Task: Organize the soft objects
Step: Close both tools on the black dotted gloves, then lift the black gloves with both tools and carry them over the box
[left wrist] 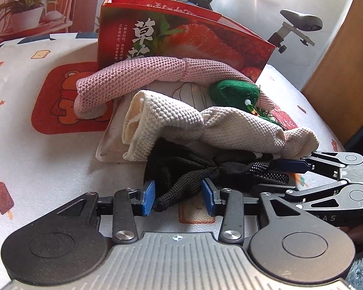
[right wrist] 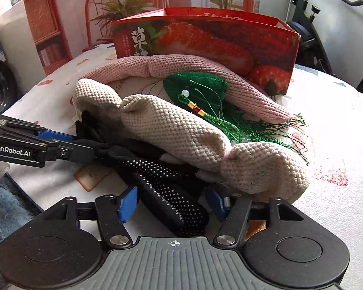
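1. Standing at the far side of the worktop (left wrist: pixel 36 164), a red strawberry box (left wrist: pixel 181 38) is open at the top; what it holds cannot be seen from either wrist view.
2. In front of the box lies a heap of soft things: a pink knitted piece (left wrist: pixel 142 75) curved against the box, a cream knitted piece (left wrist: pixel 205 125) twisted in the middle, a green pouch (right wrist: pixel 196 84) with a bead and tassel, and at the near edge a black dotted glove (right wrist: pixel 171 188).
3. The glove is dark mesh with white dots on its fingers, bunched and wrung at the middle.
4. The left hand-held gripper (left wrist: pixel 179 197) stands partly open around one end of the glove, which touches one blue pad but not the other.
5. The right hand-held gripper (right wrist: pixel 174 205) straddles the glove's dotted fingers; its jaws are about half open, and whether the pads press on it cannot be told.
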The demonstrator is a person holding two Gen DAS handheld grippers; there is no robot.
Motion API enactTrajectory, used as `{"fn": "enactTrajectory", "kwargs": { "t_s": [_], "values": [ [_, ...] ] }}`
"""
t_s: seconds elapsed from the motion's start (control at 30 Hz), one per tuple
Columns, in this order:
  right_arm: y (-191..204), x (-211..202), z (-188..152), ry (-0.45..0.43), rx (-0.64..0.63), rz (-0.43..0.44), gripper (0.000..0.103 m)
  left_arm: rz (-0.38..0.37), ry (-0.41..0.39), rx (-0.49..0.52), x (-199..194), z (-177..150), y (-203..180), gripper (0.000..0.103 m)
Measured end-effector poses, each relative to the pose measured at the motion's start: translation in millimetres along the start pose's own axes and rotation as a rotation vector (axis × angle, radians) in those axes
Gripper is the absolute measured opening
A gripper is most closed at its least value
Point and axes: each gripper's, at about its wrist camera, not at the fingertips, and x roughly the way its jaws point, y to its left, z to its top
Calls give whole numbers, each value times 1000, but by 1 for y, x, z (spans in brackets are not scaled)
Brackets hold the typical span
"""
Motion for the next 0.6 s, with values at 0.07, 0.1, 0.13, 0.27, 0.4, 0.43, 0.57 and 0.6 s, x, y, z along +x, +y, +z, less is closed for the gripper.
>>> {"fn": "enactTrajectory", "kwargs": {
  "t_s": [0.07,0.1,0.13,0.27,0.4,0.43,0.57,0.6],
  "values": [
    [1,-1,0,1,-3,19,42,4,0,11,0,0,-2,45],
    [2,-1,1,3,-4,30,36,5,0,16,0,0,-3,45],
    [3,-2,1,4,-5,43,33,4,-1,19,1,-1,-4,45],
    [3,-3,1,10,-2,79,21,-4,-8,16,0,-1,-4,43],
    [4,-6,1,6,7,113,16,-34,-14,7,-2,-1,-2,23],
    [4,-8,1,-2,10,124,16,-29,-20,7,-4,-1,-2,21],
    [5,-22,5,-67,5,157,15,-50,-83,-12,-19,3,1,12],
    [5,-26,6,-85,1,158,15,-58,-111,-9,-26,4,0,12]
  ]
}}
